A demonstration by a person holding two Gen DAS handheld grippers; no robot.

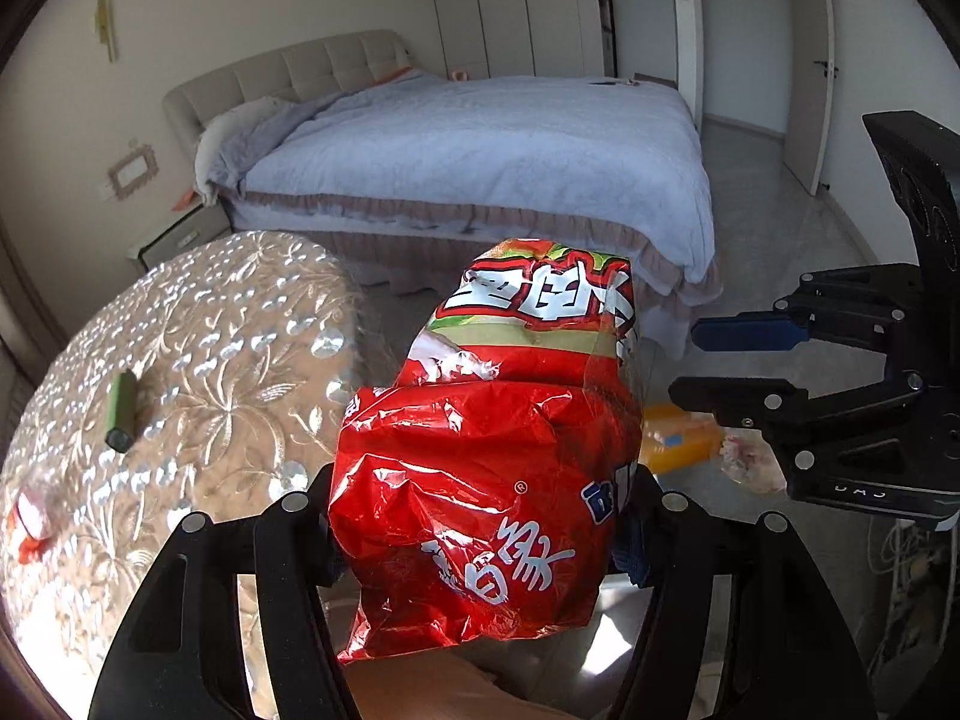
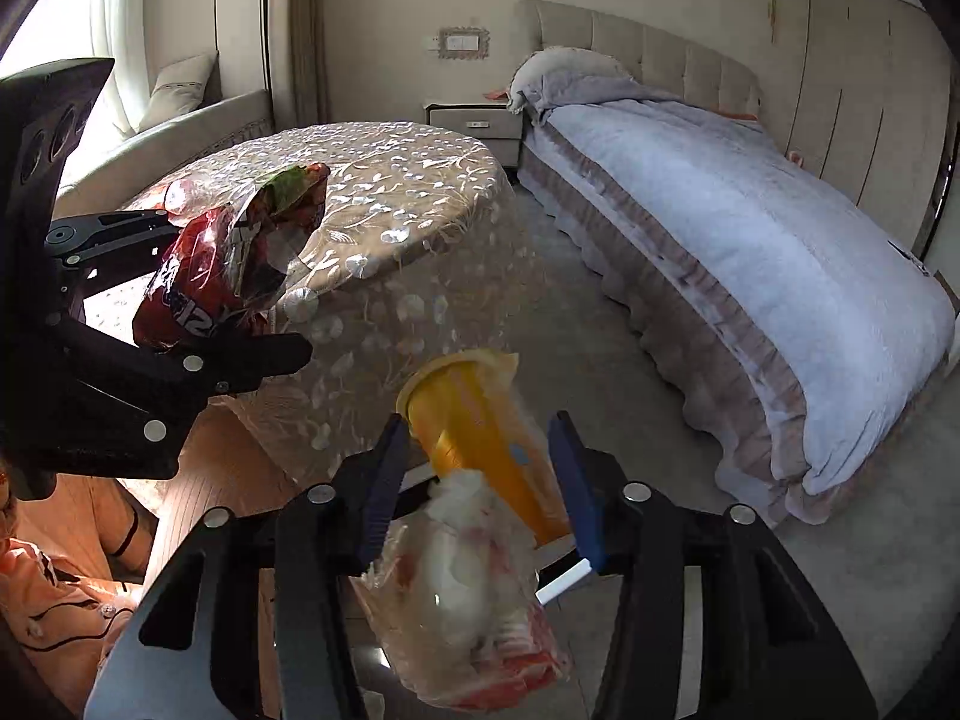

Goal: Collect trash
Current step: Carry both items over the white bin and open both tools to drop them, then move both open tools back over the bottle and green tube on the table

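Red snack bag [image 1: 486, 468] clamped in left hand-held gripper [image 1: 480, 540], right hand-held gripper [image 2: 480, 492] spread, beside table edge [image 2: 420, 252].

A round table [image 1: 198, 324] with a floral cloth carries a green tube [image 1: 122, 411] and a red-white wrapper [image 1: 30, 525].

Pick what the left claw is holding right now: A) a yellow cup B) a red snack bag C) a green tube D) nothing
B: in the left wrist view the left claw is closed on a crumpled red snack bag; the green tube lies on the round table.
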